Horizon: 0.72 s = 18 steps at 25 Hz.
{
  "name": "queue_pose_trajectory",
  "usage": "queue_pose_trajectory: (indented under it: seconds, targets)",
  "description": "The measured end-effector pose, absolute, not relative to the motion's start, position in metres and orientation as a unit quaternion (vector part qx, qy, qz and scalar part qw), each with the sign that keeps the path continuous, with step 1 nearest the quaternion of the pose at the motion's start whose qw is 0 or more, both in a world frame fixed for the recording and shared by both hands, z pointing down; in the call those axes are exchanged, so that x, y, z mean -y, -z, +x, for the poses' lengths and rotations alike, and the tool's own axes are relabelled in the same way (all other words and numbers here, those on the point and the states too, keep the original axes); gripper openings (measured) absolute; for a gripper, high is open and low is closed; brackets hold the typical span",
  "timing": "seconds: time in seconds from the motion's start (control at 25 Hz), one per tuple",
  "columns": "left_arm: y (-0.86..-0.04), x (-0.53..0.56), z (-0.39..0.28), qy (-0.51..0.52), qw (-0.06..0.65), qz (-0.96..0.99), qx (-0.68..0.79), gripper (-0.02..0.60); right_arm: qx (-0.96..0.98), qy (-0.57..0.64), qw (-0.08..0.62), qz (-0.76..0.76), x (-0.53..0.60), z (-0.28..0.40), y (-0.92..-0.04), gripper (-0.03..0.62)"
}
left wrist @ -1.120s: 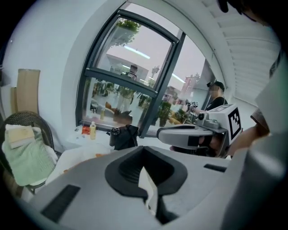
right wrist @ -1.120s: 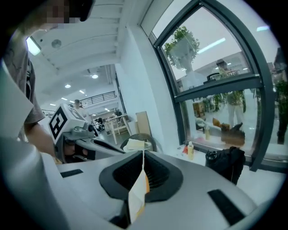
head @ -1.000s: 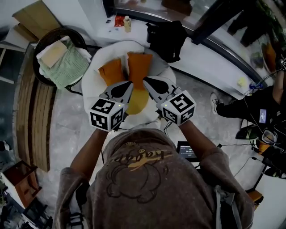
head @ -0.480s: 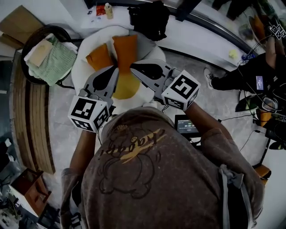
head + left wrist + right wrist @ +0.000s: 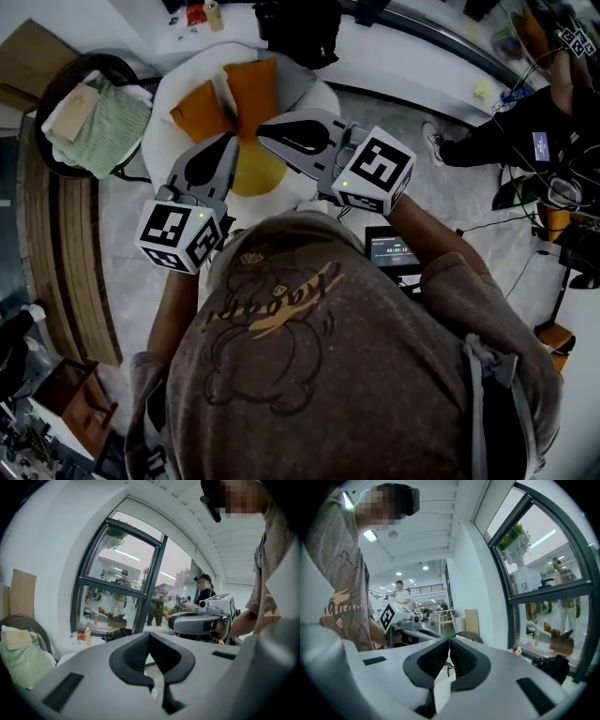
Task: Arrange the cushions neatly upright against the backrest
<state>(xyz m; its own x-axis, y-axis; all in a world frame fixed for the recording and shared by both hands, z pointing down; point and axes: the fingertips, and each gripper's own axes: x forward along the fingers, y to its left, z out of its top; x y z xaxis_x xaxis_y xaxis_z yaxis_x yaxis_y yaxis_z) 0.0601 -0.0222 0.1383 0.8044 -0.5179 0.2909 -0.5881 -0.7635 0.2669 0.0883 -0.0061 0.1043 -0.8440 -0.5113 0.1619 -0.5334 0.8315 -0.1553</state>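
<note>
Holding: nothing. The left gripper (image 5: 151, 644) has its jaws pressed together with no cloth between them; the right gripper (image 5: 449, 644) is the same, pads meeting and empty.
Grippers: both reach over the front of the chair (image 5: 165, 101) and point toward its backrest, tips close together.
Tall cushion (image 5: 251, 86): orange, standing upright against the backrest.
Left cushion (image 5: 198, 111): orange, just beside the tall one, leaning on the backrest and somewhat tilted.
Yellow cushion (image 5: 255, 174): lying flat on the seat, partly hidden under the two grippers in the head view; not yet stood up.
Handling: likely light, soft and floppy, with a fabric cover that gives good friction. It will sag if lifted by one corner.
Grip: probably best to pinch the yellow cushion's two near corners or its side edges, one gripper each, then tip it back.
Risk: a soft cushion may slump forward or push its neighbours askew.
Nearby: a basket (image 5: 52, 80) with green cloth sits well apart at the left.
</note>
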Motion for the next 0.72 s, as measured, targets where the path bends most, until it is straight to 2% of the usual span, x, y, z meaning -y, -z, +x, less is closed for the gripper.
queue_pose_trajectory:
  seconds: [0.72]
  targets:
    - [-0.146, 0.022, 0.069, -0.113, 0.183, 0.938, 0.272, 0.005, 0.947, -0.111, 0.069, 0.293, 0.002, 0.096, -0.115, 0.026]
